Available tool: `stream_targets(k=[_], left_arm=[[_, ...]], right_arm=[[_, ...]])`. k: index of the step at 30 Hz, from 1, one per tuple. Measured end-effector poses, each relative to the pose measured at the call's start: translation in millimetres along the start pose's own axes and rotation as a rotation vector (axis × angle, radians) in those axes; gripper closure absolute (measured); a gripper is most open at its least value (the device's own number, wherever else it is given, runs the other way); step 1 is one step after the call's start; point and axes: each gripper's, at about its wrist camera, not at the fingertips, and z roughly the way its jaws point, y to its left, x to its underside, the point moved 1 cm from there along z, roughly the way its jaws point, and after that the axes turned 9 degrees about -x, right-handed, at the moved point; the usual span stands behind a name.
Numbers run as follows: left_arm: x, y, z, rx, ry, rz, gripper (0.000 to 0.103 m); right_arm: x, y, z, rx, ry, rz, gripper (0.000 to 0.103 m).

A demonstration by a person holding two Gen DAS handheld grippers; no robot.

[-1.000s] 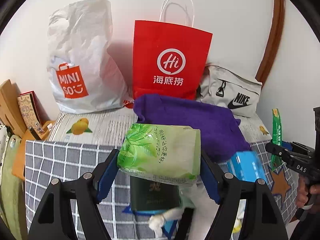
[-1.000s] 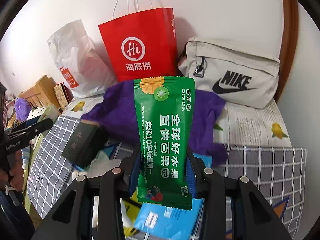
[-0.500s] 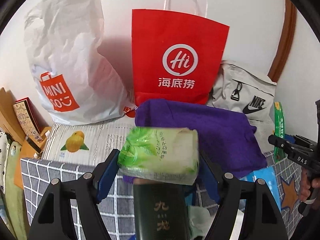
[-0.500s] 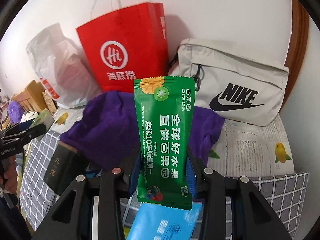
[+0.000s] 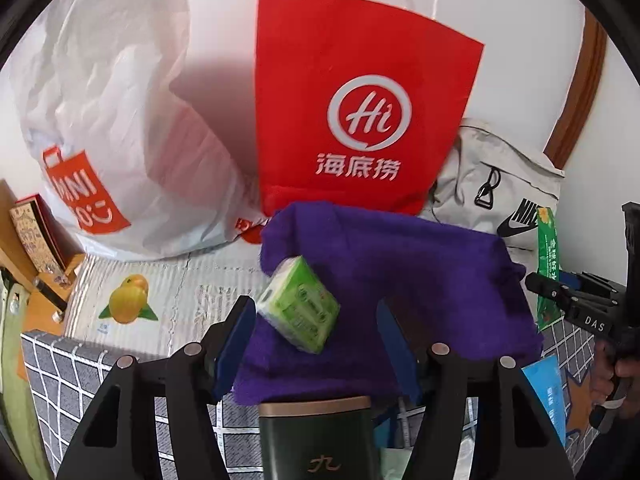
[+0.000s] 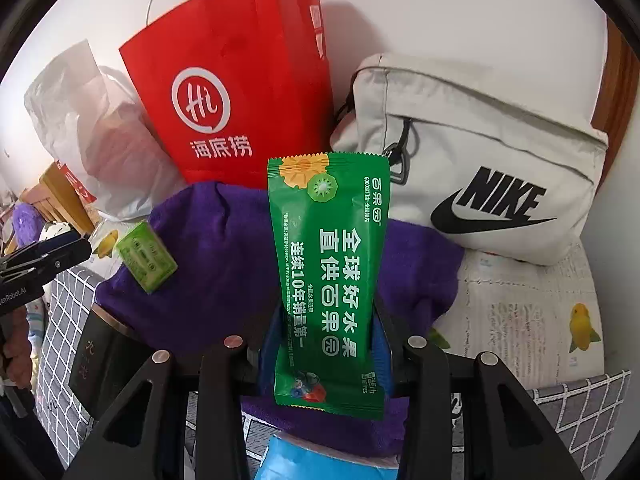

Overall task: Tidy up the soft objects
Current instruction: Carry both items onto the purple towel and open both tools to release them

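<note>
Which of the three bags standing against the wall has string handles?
The red paper bag in the middle. White string loops rise from its top; the crumpled white plastic bag and the grey Nike bag show none.

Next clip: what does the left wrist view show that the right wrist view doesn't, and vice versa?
Left wrist only: the right gripper side-on, a hand gripping it, and just the edge of its green packet. Right wrist only: that packet's printed front, and the left gripper side-on, jaws just having been closing, nothing gripped. Both: the green tissue pack lying loose on the purple towel, the red paper bag, the Nike bag, the white bag, the dark box.
</note>
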Motion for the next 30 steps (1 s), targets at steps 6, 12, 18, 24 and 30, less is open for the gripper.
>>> stream_targets(k=[6, 12, 18, 24, 30], left_arm=[[5.2, 17.2, 11.7, -0.016, 0.033, -0.033, 0.042], [0.6, 10.9, 32.7, 0.013, 0.07, -0.015, 0.036], [-7.0, 5.9, 65.9, -0.066, 0.094, 0.02, 0.031], [-7.7, 1.2, 82.6, -0.049, 0.114, 0.048, 0.059], [-6.3, -0.3, 80.1, -0.003, 0.102, 0.048, 0.074]], right_arm=[[0.9, 1.4, 6.5, -0.002, 0.014, -0.004, 0.063], [0.0, 0.0, 15.0, -0.011, 0.024, 0.003, 0.063], [2.6, -4.8, 21.0, -0.006, 0.041, -0.001, 0.063], [3.7, -14.8, 28.1, 0.001, 0.057, 0.009, 0.063], [2.8, -20.6, 30.4, -0.001, 0.054, 0.017, 0.063]])
